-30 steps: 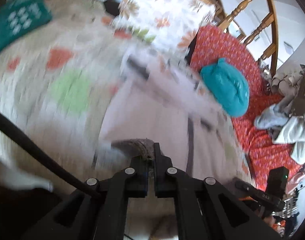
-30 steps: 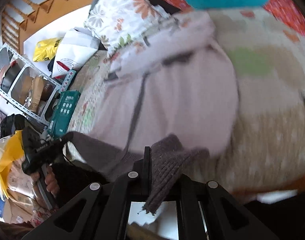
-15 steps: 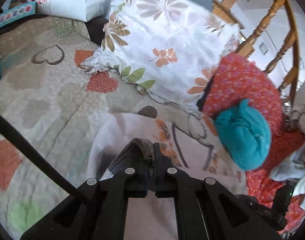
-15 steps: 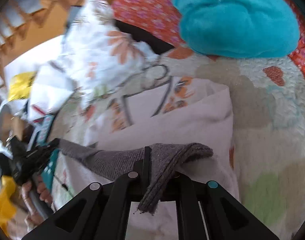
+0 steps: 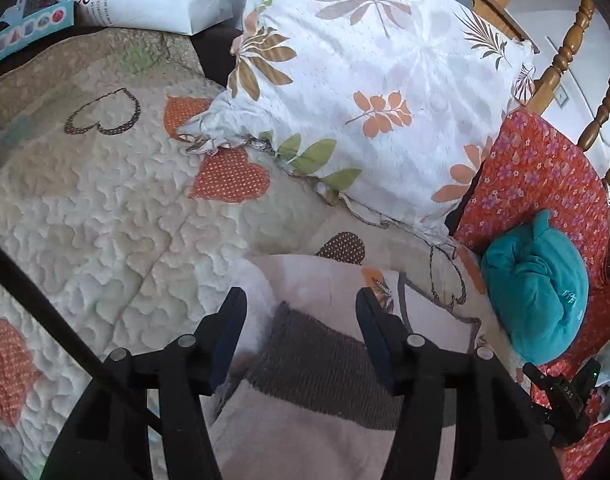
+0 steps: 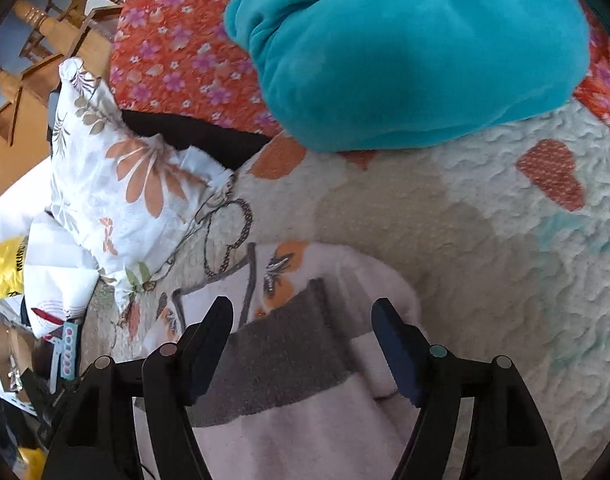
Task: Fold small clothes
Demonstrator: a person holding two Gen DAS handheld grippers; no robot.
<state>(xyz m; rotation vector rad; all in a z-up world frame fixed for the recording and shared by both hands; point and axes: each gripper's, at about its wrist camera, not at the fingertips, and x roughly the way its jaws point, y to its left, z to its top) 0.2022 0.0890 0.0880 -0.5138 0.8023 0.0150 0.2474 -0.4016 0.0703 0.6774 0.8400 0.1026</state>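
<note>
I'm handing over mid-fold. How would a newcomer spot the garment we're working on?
Start at the heart-patterned quilt, below the leafy white pillow. The pale pink sweater lies there between both open grippers, left and right. Its grey ribbed hem band sets it apart from the rolled teal garment alongside.

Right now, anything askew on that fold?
Slightly: the grey ribbed hem lies slanted across the pale pink garment, short of its printed edge. Both the left gripper and right gripper are open.
</note>
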